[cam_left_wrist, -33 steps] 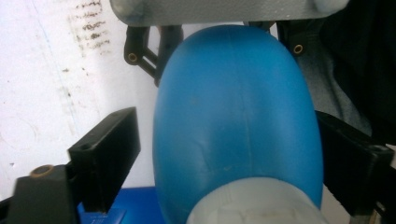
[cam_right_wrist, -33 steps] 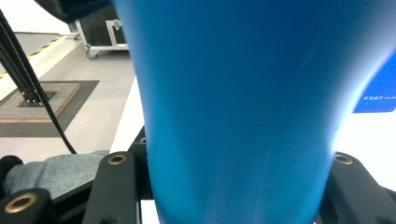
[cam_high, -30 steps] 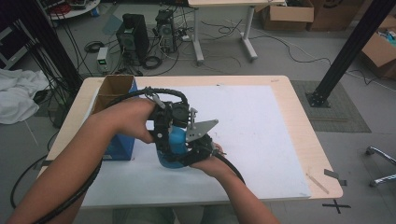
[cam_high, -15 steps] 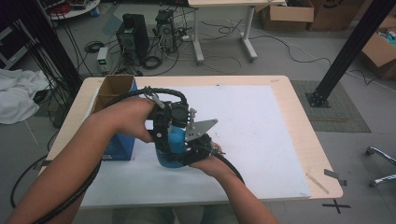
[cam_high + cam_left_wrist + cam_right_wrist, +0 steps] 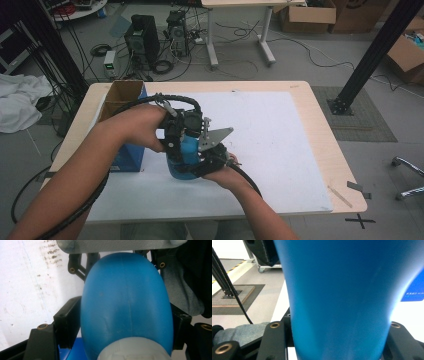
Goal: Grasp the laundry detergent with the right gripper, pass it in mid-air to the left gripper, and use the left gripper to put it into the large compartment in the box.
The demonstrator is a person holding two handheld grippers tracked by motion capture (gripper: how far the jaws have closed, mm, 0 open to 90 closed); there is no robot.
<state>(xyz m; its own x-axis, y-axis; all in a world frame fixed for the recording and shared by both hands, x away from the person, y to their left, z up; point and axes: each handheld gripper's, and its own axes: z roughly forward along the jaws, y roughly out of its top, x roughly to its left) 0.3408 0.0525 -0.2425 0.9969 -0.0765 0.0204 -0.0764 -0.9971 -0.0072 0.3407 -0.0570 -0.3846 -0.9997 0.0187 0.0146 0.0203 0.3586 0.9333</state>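
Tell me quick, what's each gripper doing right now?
Left gripper: has just been closing around the blue bottle.
Right gripper: shut on the blue bottle.

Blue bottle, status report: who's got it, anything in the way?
Right gripper clamped on blue bottle. Left gripper jaws just closing around its upper end. Blue carton close beside, not touching.

We see a light wooden table [image 5: 320, 145] carrying a white sheet [image 5: 280, 150] across most of its top. At its nine o'clock side an open blue cardboard box [image 5: 125, 125] stands on it.
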